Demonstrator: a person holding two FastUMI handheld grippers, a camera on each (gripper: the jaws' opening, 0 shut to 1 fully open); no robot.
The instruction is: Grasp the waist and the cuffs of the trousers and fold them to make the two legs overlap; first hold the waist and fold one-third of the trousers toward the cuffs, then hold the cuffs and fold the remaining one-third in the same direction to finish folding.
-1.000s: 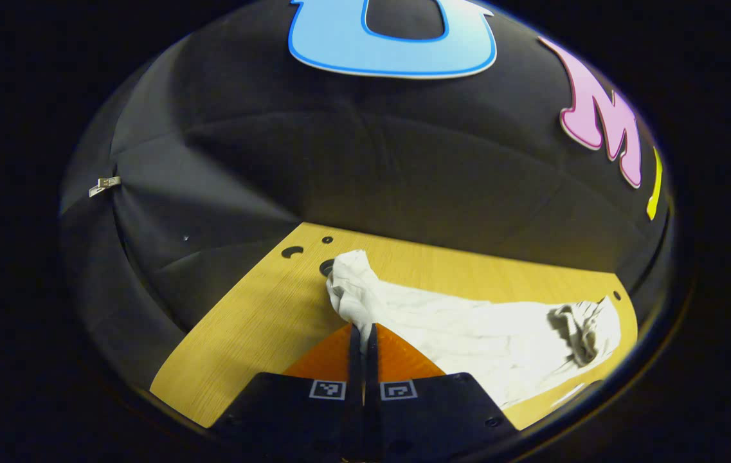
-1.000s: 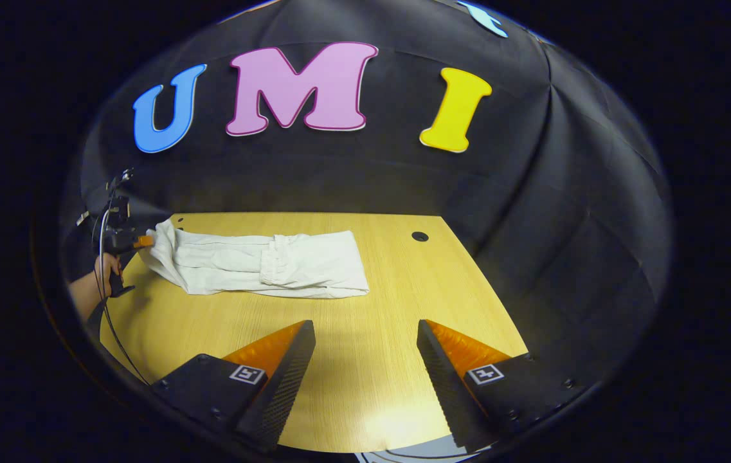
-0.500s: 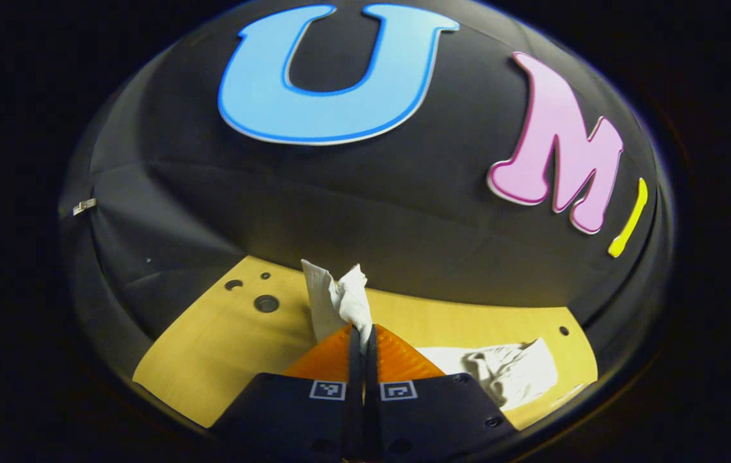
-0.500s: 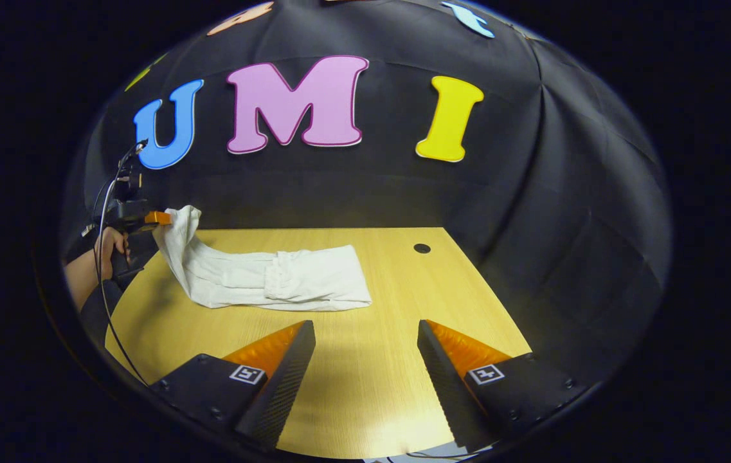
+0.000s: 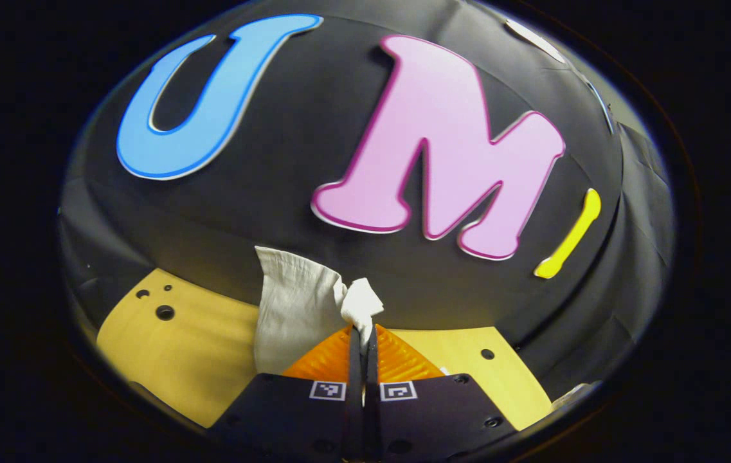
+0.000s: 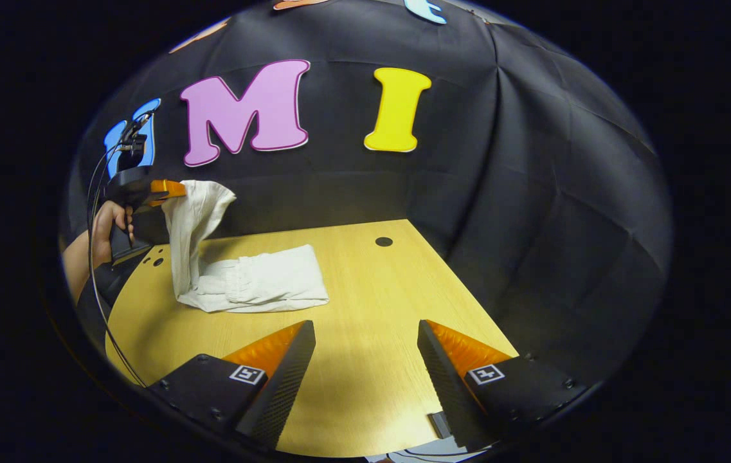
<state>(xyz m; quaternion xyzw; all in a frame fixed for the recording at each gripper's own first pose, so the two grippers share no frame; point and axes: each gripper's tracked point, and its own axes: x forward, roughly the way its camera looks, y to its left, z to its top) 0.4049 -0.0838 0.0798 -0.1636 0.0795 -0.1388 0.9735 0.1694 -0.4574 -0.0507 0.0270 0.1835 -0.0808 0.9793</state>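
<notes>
White trousers (image 6: 256, 283) lie partly folded on the wooden table (image 6: 365, 360), their waist end folded over the legs. My left gripper (image 5: 363, 333) is shut on the cuff end of the trousers (image 5: 301, 302), which bunches up just past the fingertips. In the right gripper view the left gripper (image 6: 169, 188) holds that end lifted well above the table at the left, with the cloth hanging down to the folded part. My right gripper (image 6: 365, 331) hovers open over bare table, nearer than the trousers, with nothing between its fingers.
A hand (image 6: 108, 222) and forearm hold the left gripper, with a cable trailing down at the left. The table has round holes at its far left corner (image 5: 164, 312) and one farther right (image 6: 383, 242). The black booth wall stands close behind the table.
My left gripper has lifted the cuff end higher and carried it rightward, so more cloth hangs off the table. The right gripper stays open and has shifted a little.
</notes>
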